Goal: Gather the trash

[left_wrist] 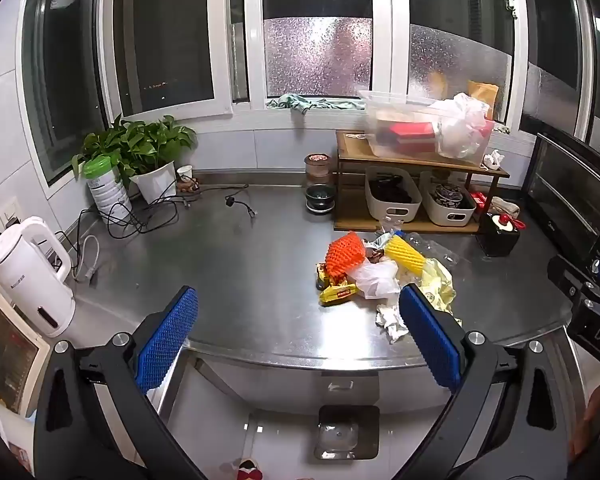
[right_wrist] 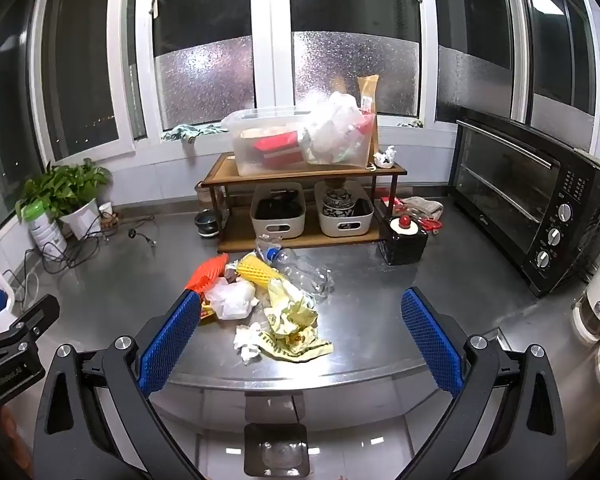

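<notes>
From your left wrist camera, your left gripper point(left_wrist: 298, 334) hangs above the near edge of the steel counter point(left_wrist: 236, 264) with its blue fingers point(left_wrist: 168, 340) spread wide and nothing between them. The trash pile point(left_wrist: 380, 276) lies on the counter ahead and to the right: an orange foam net point(left_wrist: 342, 254), a yellow foam net point(left_wrist: 404, 256), a white plastic bag point(left_wrist: 376, 280), a yellow snack wrapper point(left_wrist: 338, 294) and a crumpled tissue point(left_wrist: 390, 322) just beside the right finger. A white kettle point(left_wrist: 32, 272) stands at the far left, and a bin point(left_wrist: 348, 432) sits on the floor below the counter edge.

From your right wrist camera, your right gripper point(right_wrist: 300, 336) also has its fingers point(right_wrist: 430, 336) spread wide, holding nothing. The pile sits between them and a little left; here you see a crushed clear bottle point(right_wrist: 300, 268) and a crumpled yellow bag point(right_wrist: 294, 326) at the front. A black oven point(right_wrist: 528, 204) stands to the right, a wooden shelf point(right_wrist: 300, 172) behind the pile.
</notes>
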A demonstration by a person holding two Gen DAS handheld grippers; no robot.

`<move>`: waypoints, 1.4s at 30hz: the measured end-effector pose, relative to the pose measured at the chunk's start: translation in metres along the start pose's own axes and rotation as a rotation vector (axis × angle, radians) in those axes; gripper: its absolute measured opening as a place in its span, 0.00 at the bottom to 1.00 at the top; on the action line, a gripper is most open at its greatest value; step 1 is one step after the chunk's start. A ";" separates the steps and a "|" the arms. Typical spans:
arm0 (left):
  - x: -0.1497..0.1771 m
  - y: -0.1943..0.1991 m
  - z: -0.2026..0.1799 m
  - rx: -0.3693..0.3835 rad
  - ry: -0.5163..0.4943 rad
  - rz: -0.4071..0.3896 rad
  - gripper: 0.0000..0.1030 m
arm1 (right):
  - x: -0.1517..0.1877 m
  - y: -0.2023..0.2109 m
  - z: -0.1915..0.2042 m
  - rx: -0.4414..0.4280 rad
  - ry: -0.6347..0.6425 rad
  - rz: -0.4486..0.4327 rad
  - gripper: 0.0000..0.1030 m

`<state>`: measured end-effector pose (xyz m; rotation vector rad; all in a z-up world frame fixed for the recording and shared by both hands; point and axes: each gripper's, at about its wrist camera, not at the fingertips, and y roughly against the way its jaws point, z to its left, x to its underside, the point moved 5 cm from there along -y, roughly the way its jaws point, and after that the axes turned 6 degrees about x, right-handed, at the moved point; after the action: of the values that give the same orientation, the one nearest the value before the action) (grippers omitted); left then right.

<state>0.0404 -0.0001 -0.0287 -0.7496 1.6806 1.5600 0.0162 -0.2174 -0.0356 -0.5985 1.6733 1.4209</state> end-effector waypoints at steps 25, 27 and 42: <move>-0.011 0.011 -0.010 0.016 0.002 -0.015 0.92 | -0.005 0.021 -0.005 0.004 -0.018 -0.030 0.97; -0.014 0.011 -0.011 0.015 0.002 -0.018 0.92 | -0.004 0.023 -0.005 0.003 -0.021 -0.033 0.97; -0.012 0.020 -0.010 0.014 -0.004 -0.041 0.92 | -0.003 0.024 -0.008 -0.008 -0.042 -0.040 0.97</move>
<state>0.0301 -0.0084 -0.0066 -0.7691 1.6616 1.5188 -0.0038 -0.2201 -0.0198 -0.5989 1.6153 1.4031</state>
